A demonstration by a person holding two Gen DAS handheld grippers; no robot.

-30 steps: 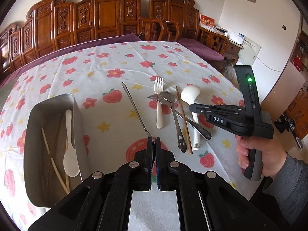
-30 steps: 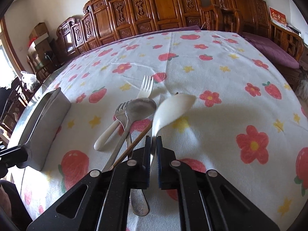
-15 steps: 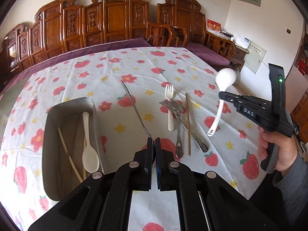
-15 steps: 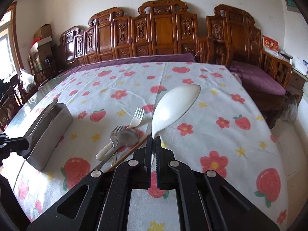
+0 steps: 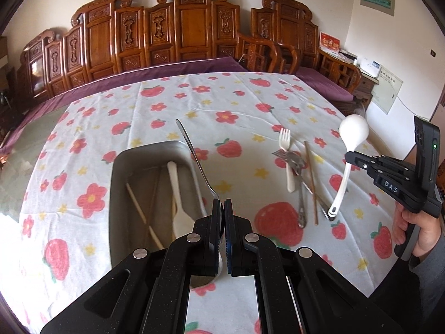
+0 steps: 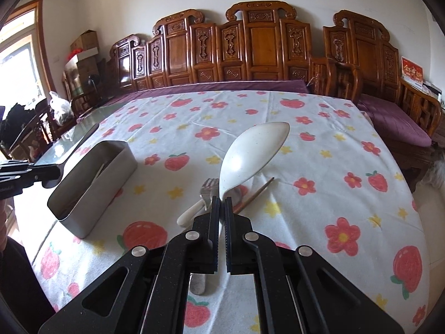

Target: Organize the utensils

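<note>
My left gripper [image 5: 222,204] is shut on a metal utensil [image 5: 194,156] whose handle sticks forward above the right rim of the grey metal bin [image 5: 119,172]. The bin holds a white spoon [image 5: 178,194] and chopsticks [image 5: 141,214]. My right gripper [image 6: 222,203] is shut on a white plastic spoon [image 6: 250,156], held in the air above the table; it shows in the left wrist view too [image 5: 351,142]. On the cloth lie a white fork [image 5: 287,161], a metal fork [image 5: 297,183], a metal spoon and a chopstick [image 5: 311,183].
The table wears a white cloth [image 6: 319,167] with strawberries and flowers. Carved wooden chairs [image 6: 250,50] line its far side. The bin [image 6: 91,183] stands near the table's left edge in the right wrist view.
My left gripper has carried the metal utensil left, over the bin. My right gripper has lifted the white spoon off the pile and raised it.
</note>
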